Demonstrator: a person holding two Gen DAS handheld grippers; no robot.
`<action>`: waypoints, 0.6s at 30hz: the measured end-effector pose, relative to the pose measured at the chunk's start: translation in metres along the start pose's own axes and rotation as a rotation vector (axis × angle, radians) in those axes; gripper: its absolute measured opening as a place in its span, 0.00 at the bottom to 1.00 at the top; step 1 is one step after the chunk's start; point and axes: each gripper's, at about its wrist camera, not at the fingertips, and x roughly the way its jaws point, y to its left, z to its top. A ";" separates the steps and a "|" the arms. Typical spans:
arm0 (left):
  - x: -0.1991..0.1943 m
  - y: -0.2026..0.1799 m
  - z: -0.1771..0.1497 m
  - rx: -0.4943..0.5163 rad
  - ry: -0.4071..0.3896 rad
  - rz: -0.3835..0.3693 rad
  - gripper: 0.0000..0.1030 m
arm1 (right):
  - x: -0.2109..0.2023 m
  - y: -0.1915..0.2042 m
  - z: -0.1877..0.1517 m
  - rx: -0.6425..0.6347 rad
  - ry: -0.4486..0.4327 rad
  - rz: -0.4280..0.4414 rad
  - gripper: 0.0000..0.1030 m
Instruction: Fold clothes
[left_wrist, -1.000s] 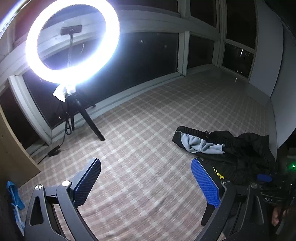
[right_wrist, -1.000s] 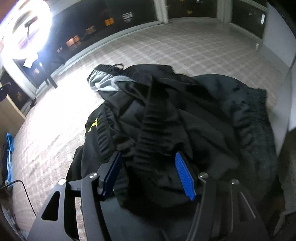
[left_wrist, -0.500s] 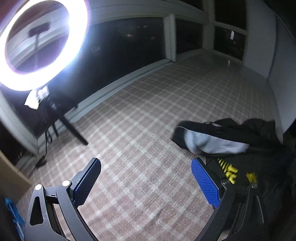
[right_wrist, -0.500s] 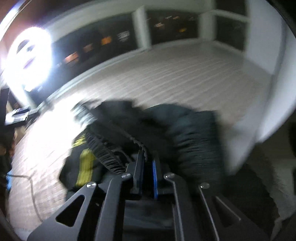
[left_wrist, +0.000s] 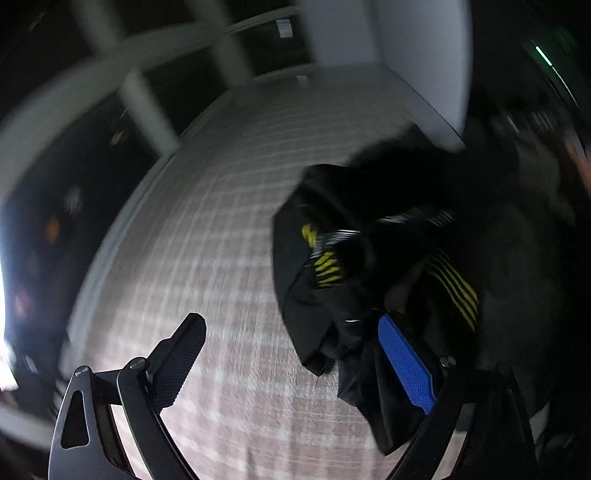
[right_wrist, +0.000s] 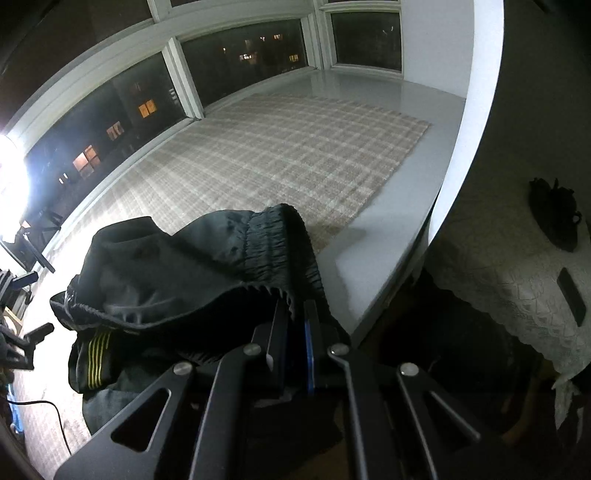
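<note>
A black garment with yellow stripes hangs lifted above the checked mat. My right gripper is shut on its ribbed elastic waistband. In the left wrist view the same black garment hangs blurred at the right, its yellow stripes showing. My left gripper is open and empty; its blue right finger pad sits against the hanging cloth, the left finger is over bare mat.
A checked mat covers a white platform edged by dark windows. A bright ring light glares at far left. A table with a lace cloth stands at right, below the platform edge.
My right gripper has shut on the waistband and lifted the garment off the mat. My left gripper has swung right toward the hanging cloth, staying open.
</note>
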 end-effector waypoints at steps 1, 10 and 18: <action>0.000 -0.010 0.004 0.061 -0.003 -0.006 0.92 | 0.002 -0.002 0.002 -0.001 0.001 0.004 0.07; 0.012 -0.037 0.026 0.446 0.051 -0.081 0.88 | 0.013 0.003 0.009 -0.028 0.018 0.032 0.07; 0.027 -0.025 0.031 0.292 0.145 -0.185 0.21 | -0.012 0.009 0.027 -0.047 -0.031 0.051 0.07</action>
